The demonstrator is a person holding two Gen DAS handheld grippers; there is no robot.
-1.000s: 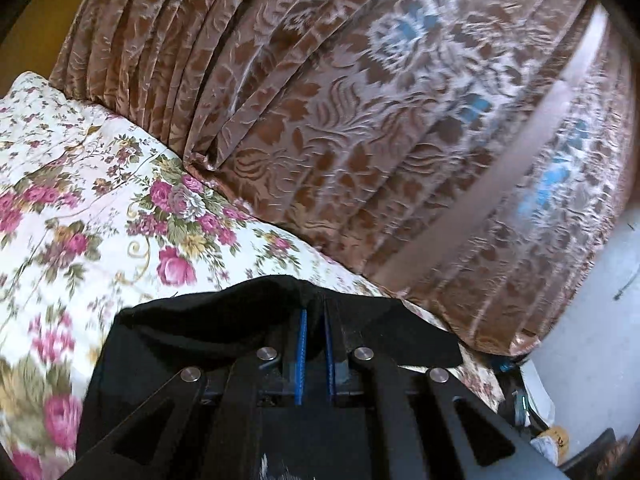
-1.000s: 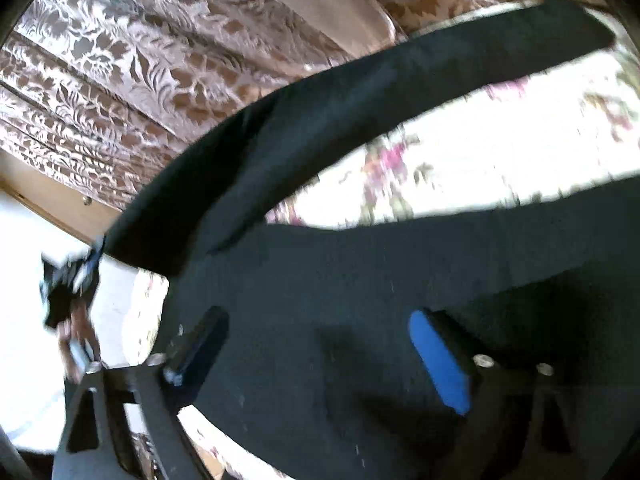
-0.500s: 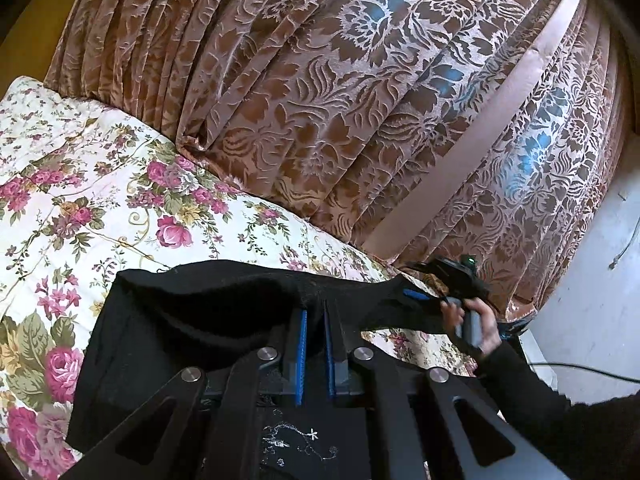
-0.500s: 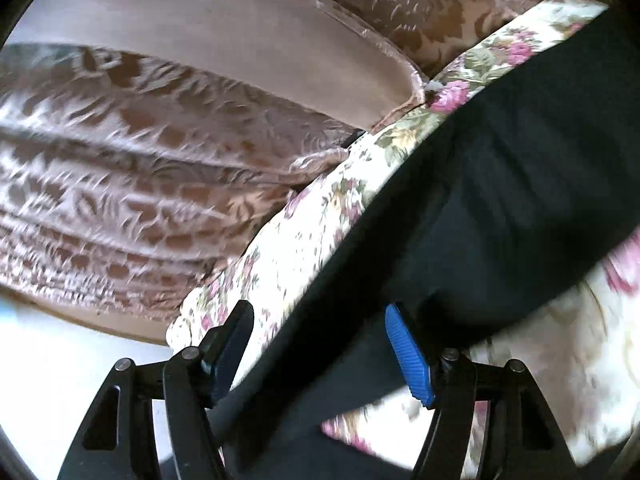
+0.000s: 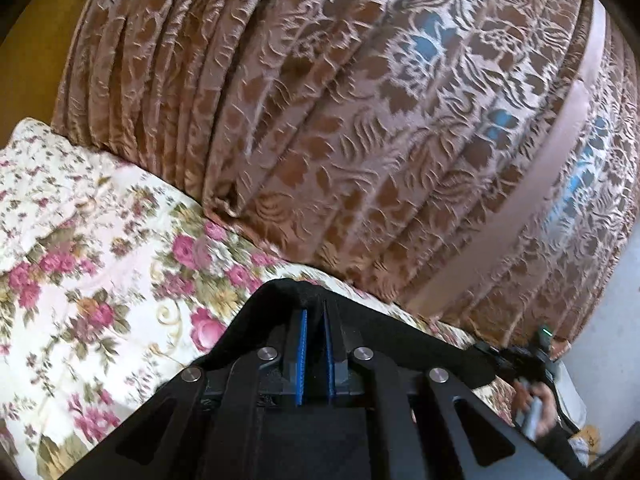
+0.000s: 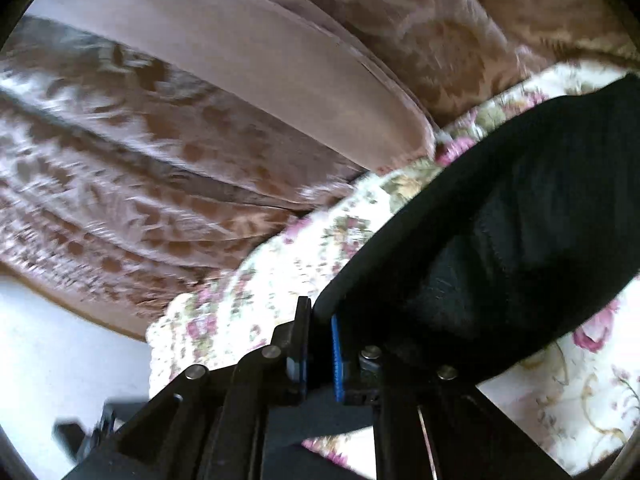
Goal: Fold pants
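Between the blue pads of the left gripper (image 5: pixel 314 322) a raised fold of the black pants (image 5: pixel 400 340) is pinched: the two pads stand almost together with only a thin dark strip of cloth showing in the slit. The fabric peaks just past the fingertips and drapes down over both sides of the jaws, hiding the lower linkage on the left and running off as a long dark band to the right. That band stretches low across the floral bedspread (image 5: pixel 100 288) toward the lower right edge of the left wrist view, where the right gripper (image 5: pixel 516 356) shows as a small dark shape at the end of the cloth, with a hand (image 5: pixel 536 400) on its handle.

In the right wrist view the right gripper (image 6: pixel 319 320) is likewise clamped on the garment. Its pads are drawn close, and the edge of the pants (image 6: pixel 500 248) enters the narrow gap from the right, so the bulk of the cloth lies to the right of the jaws and beyond them. From there the black fabric swells into a broad, sagging sheet that rises toward the upper right, lifted off the bedspread (image 6: pixel 280 280), whose rose print shows both under the sheet and to the left of the fingers.

Behind the bed in both views hangs a brown patterned curtain (image 5: pixel 360 120) in heavy pleats, its hem resting against the far edge of the bedspread. A plain pinkish band (image 6: pixel 240 60) of it crosses the top of the right wrist view.
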